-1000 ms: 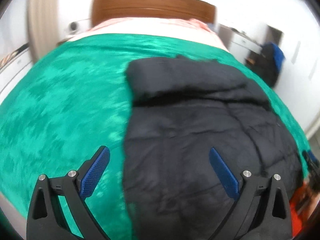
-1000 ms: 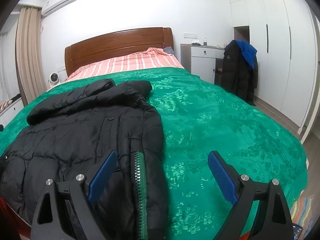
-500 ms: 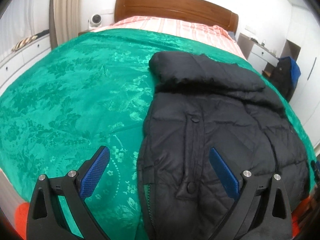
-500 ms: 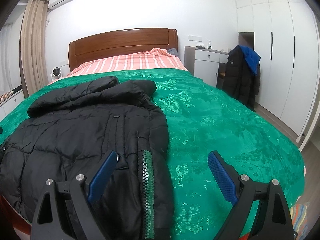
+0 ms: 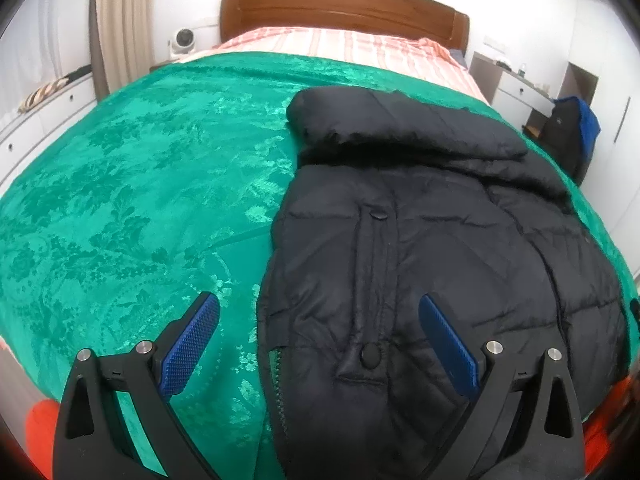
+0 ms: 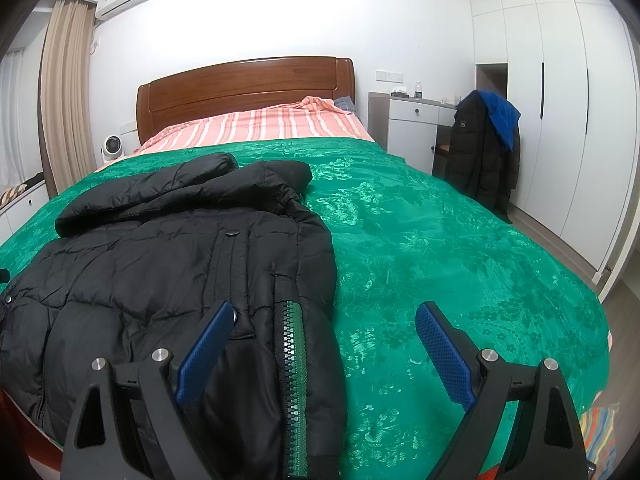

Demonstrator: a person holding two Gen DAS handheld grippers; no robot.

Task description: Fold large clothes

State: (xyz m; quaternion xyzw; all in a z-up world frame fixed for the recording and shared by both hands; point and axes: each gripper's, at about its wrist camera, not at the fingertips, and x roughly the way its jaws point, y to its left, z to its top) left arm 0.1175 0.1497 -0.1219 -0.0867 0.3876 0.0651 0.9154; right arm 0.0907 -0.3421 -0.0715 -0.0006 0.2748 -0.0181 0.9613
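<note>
Step in hand (judged): approach, pre-grasp. No fold of the body looks started; the jacket (image 5: pixel 420 248) lies front-up and flat on the green cover (image 5: pixel 132 208), hood end toward the headboard (image 6: pixel 244 88), hem at the near bed edge. Sleeves appear tucked in or under; cannot tell which.

Grippers:
- Left gripper (image 5: pixel 320 344): jaws apart, nothing between the pads. It hovers over the jacket's left hem area; one pad is over bare cover, the other over the placket w/ snaps.
- Right gripper (image 6: pixel 324 352): jaws apart, nothing held. It straddles the jacket's right front edge, where the green zipper (image 6: pixel 294 380) is exposed. Whether a pad touches the fabric cannot be told.

Next move (judged): each gripper closes on a hem corner or side edge, then carries it over toward the hood or the centre line. The padded fabric is thick and slick, so a deep bite is needed; a shallow pinch may slip.

Edges and room:
- Hem sits at or just over the near bed edge; a pull toward the person could drag the jacket off.
- Cover is bare left and right of the jacket, w/ the wider area on the right side.
- Beyond the hood: more cover, then striped bedding (image 6: pixel 264 124). Adequate for a lengthwise fold.
- Nightstand (image 6: pixel 412 128) and a chair w/ coats (image 6: pixel 484 152) stand well apart from the work area.
</note>
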